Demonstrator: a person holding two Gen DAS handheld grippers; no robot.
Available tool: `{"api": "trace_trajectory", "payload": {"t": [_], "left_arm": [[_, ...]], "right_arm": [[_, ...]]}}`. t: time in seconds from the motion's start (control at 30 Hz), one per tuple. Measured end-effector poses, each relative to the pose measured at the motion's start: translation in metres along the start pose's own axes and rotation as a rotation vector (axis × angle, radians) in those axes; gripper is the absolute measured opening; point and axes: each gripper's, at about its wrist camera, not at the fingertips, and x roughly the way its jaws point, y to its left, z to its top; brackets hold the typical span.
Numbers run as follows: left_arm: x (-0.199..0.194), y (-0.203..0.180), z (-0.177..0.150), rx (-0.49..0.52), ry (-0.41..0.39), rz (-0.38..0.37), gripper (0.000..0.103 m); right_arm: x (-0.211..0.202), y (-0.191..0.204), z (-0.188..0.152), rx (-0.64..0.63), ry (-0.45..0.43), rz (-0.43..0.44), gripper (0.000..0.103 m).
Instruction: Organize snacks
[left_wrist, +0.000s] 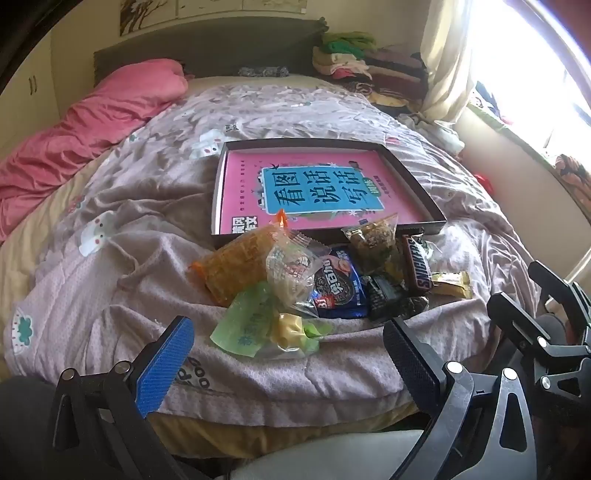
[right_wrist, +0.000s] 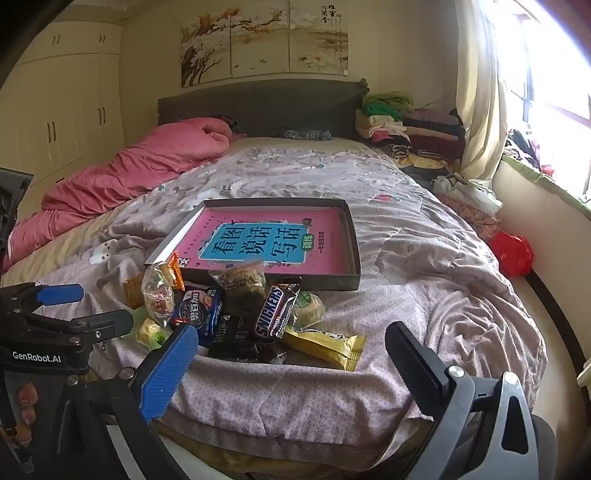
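A heap of snack packets lies on the bed's near end: an orange packet (left_wrist: 240, 264), a clear packet (left_wrist: 290, 273), a blue packet (left_wrist: 338, 286), a Snickers bar (left_wrist: 415, 264) (right_wrist: 275, 314), a gold wrapper (right_wrist: 325, 345) and a green packet (left_wrist: 251, 321). Just behind them sits a shallow dark box (left_wrist: 410, 177) (right_wrist: 352, 240) with a pink book (left_wrist: 306, 192) lying in it. My left gripper (left_wrist: 288, 332) hangs open just short of the green packet, holding nothing. Over the bed's edge my right gripper (right_wrist: 291, 332) also stands open and holds nothing, in front of the gold wrapper.
A rumpled patterned quilt (right_wrist: 424, 295) covers the bed. A pink duvet (right_wrist: 147, 166) lies along the left side and folded clothes (right_wrist: 406, 133) are stacked at the headboard's right. A red bag (right_wrist: 513, 254) sits on the floor below the window.
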Motion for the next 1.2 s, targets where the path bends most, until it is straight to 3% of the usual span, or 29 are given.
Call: {"api": "trace_trajectory", "payload": {"t": [1.2], "left_arm": [[0.0, -0.0014, -0.002, -0.004, 0.012, -0.009, 0.102]], "right_arm": [[-0.0017, -0.0019, 0.0026, 0.002, 0.002, 0.003, 0.102]]}}
